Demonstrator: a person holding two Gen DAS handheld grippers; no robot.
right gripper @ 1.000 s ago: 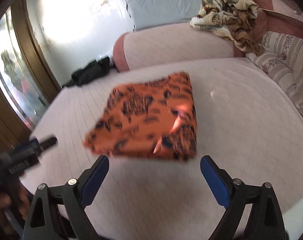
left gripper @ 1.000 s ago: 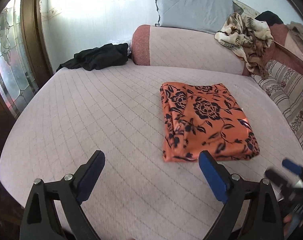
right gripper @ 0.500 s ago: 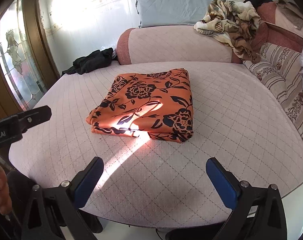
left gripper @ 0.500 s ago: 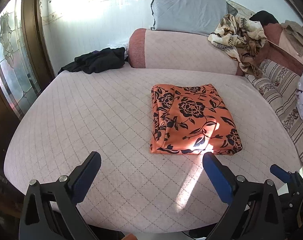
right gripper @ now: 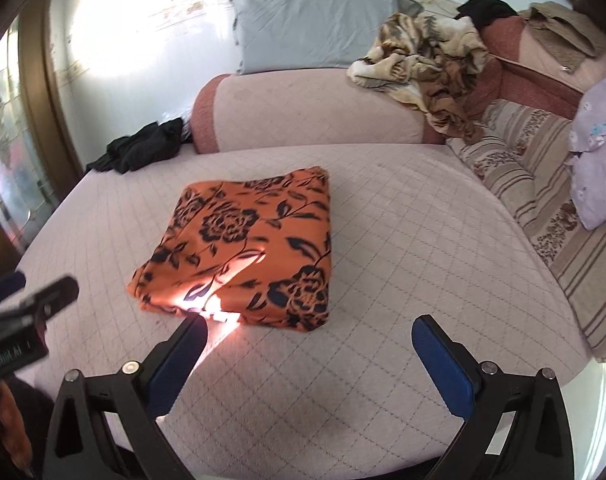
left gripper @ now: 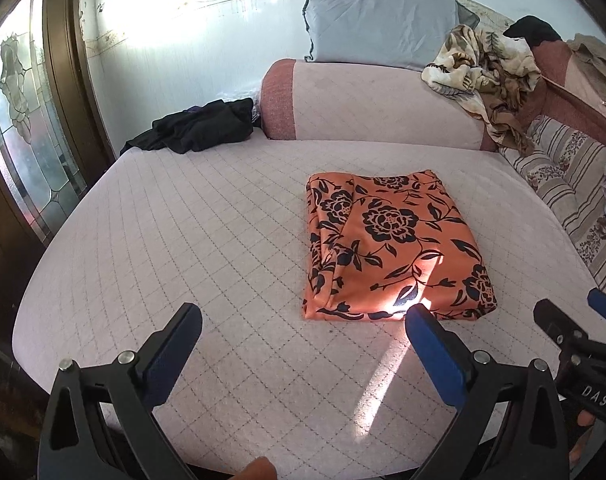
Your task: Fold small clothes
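Fabric of the folded orange floral garment (left gripper: 391, 248) looks thin, limp and slippery; it lies mid-bed (left gripper: 183, 240). Left tool (left gripper: 303, 336) and right tool (right gripper: 309, 338) hover released, empty. Best pinched at near corners, I judge.

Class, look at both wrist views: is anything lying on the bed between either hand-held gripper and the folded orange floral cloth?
Nothing visible. Only bare quilted bed cover lies between the open left hand-held gripper and the folded orange cloth, and likewise before the open right hand-held gripper. The black garment sits far behind.
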